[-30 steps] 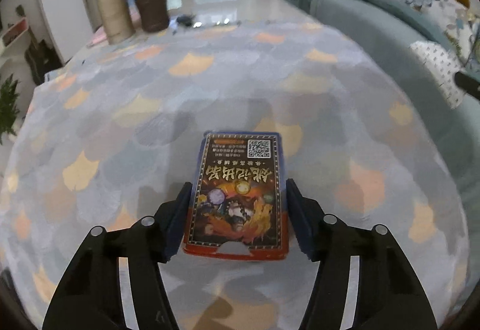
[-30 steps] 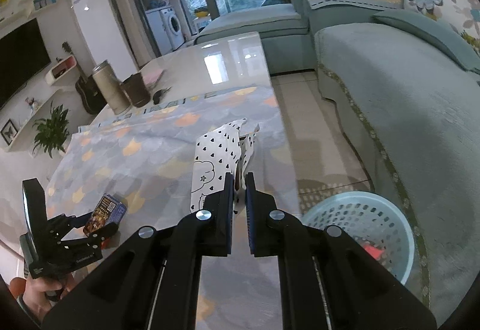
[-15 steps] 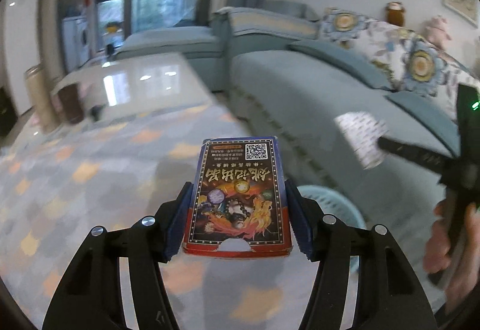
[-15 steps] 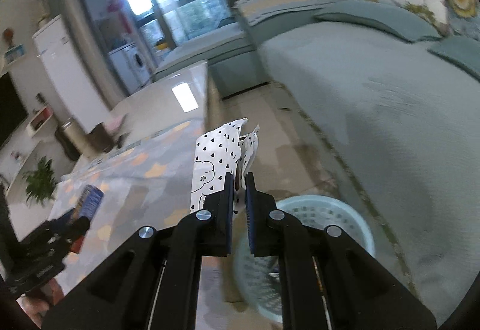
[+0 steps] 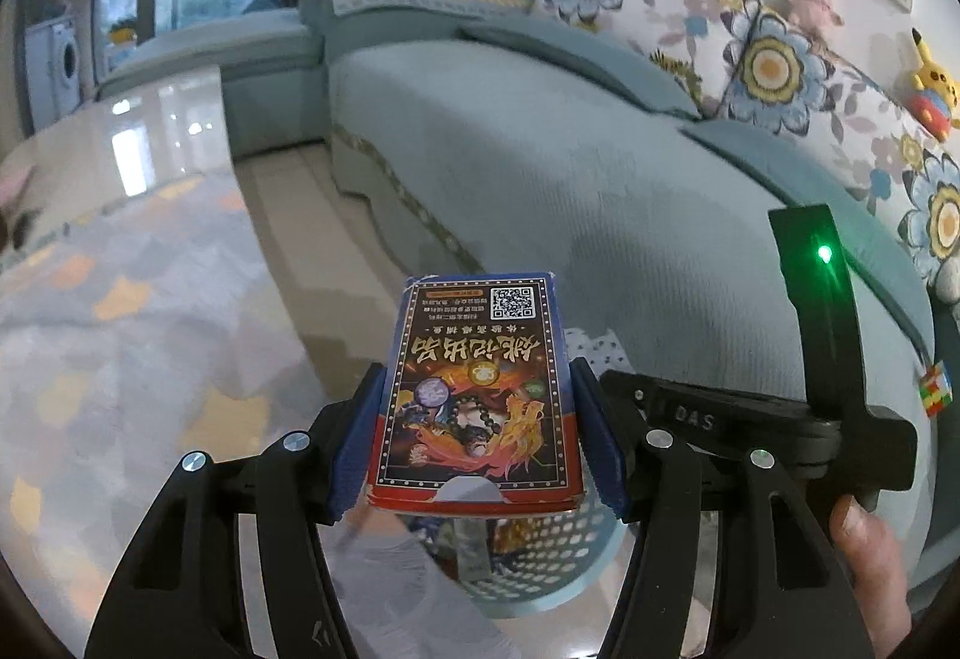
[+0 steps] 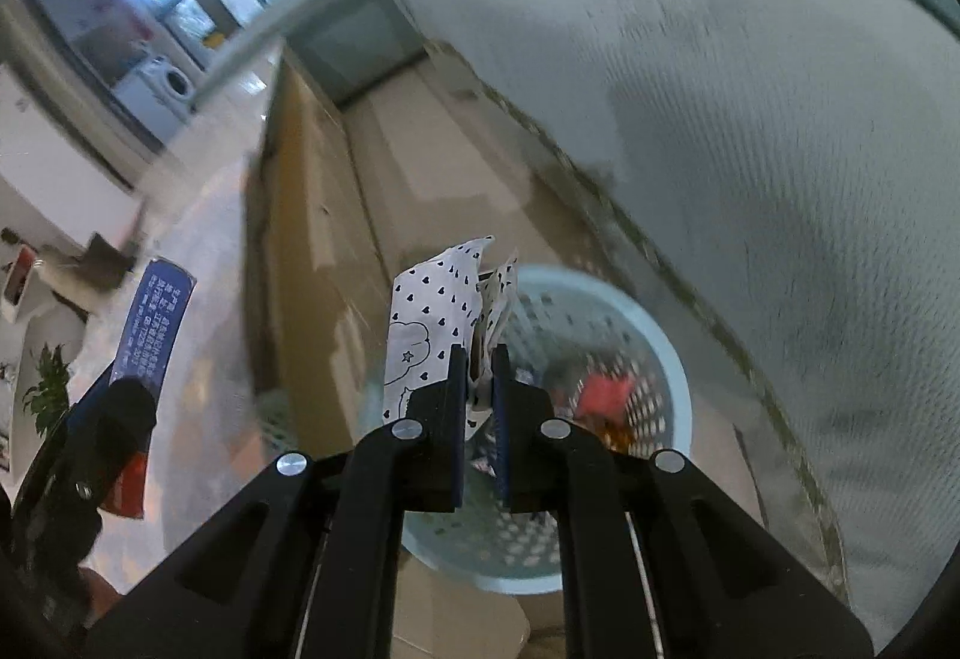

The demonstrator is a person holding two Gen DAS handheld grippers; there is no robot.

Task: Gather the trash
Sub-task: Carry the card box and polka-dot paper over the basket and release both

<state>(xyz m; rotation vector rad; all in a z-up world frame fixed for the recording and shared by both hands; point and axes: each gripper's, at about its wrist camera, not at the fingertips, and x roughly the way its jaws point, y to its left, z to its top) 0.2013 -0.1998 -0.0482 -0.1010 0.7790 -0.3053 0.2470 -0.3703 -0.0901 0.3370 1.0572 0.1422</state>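
— Both grippers have swung off the patterned table since a second ago and now hang over the pale blue basket (image 6: pixel 654 359) on the floor beside the sofa (image 5: pixel 540 167); a second ago the left one looked only at tablecloth.

— What is each holding?

— Left gripper (image 5: pixel 477 434) is clenched on the card box (image 5: pixel 480 383), pads on its two long sides; right gripper (image 6: pixel 478 395) is pinched nearly flat on the heart-print wrapper (image 6: pixel 432 323), which stands up past the tips.

— How will they handle?

— My guess: the box is light, stiff cardboard, glossy, so a side grip near the middle suits it, though hard squeezing could dent it; the wrapper is thin and limp, grippable anywhere, and may cling to a pad on release.

— Do the views differ?

— Right view looks into the basket, with something red inside, and shows the box's blue side at far left; left view shows the box's printed face, only a strip of basket beneath it, and a hand (image 5: pixel 870 569) on the right gripper's handle.
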